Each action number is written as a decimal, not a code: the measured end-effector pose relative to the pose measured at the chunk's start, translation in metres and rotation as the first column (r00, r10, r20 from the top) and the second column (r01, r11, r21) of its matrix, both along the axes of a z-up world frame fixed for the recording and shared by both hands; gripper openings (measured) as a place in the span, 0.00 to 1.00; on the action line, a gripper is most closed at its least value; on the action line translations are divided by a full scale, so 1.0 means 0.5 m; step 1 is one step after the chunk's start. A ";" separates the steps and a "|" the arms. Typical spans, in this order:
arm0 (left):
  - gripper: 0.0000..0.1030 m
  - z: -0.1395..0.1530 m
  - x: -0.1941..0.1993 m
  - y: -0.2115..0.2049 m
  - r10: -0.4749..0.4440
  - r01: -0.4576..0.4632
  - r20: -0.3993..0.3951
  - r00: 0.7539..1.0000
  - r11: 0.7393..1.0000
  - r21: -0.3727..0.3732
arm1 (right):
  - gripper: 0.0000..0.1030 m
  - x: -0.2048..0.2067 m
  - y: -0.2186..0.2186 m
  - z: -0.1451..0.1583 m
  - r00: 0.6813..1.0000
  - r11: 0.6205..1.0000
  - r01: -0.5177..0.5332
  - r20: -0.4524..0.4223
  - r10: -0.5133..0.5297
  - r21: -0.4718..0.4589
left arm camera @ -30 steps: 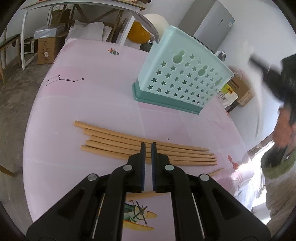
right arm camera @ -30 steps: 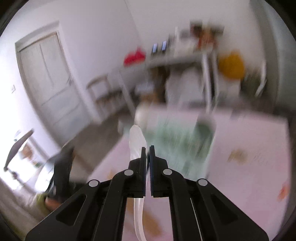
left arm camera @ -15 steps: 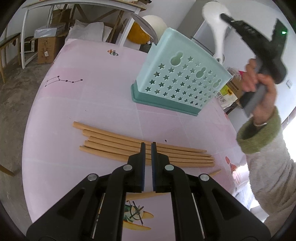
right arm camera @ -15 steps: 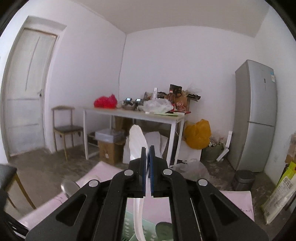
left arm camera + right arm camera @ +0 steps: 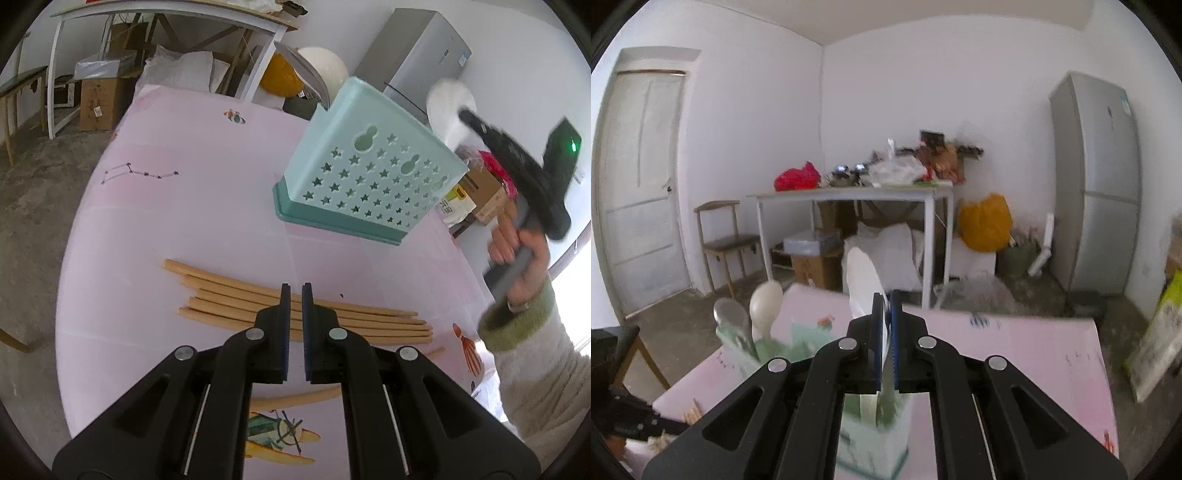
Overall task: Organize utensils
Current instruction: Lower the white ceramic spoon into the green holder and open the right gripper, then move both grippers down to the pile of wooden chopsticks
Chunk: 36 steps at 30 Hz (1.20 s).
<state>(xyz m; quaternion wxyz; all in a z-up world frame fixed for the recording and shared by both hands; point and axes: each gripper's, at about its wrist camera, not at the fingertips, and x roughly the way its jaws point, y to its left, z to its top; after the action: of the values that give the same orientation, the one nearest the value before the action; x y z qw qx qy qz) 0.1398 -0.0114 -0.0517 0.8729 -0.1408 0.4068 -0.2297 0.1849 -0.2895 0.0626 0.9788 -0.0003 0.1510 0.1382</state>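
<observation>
A mint star-patterned basket (image 5: 369,173) stands on the pink table (image 5: 184,206), with a metal spoon (image 5: 306,70) and a cream spoon (image 5: 325,62) upright in it. Several wooden chopsticks (image 5: 221,291) lie in a row just beyond my left gripper (image 5: 293,286), which is shut on nothing. My right gripper (image 5: 882,295) hovers over the basket (image 5: 871,443) and still holds a white spoon (image 5: 862,280) bowl-up, its handle reaching down into the basket. Its jaws are opening. In the left wrist view that spoon (image 5: 448,99) is blurred, at the basket's far right corner.
A person's hand and fuzzy sleeve (image 5: 517,321) carry the right gripper at the table's right edge. Another chopstick (image 5: 295,400) lies under my left gripper. Beyond the table are a white desk (image 5: 849,192), a wooden chair (image 5: 727,240) and a fridge (image 5: 1097,184).
The right gripper swung the white spoon up from the right side, then tipped down over the basket, so the handle now enters it. The left gripper has stayed still.
</observation>
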 end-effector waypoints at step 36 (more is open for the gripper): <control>0.00 -0.013 0.048 -0.084 -0.140 0.156 -0.070 0.988 0.879 0.450 | 0.24 -0.151 0.185 -0.288 0.690 0.957 0.004 -0.694 0.209 0.291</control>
<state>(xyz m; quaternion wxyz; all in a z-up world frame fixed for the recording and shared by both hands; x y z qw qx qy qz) 0.1640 -0.0536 -0.0580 0.8542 0.0945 0.4739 -0.1920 0.1095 -0.1969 -0.0816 0.8231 0.1784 0.5001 0.2014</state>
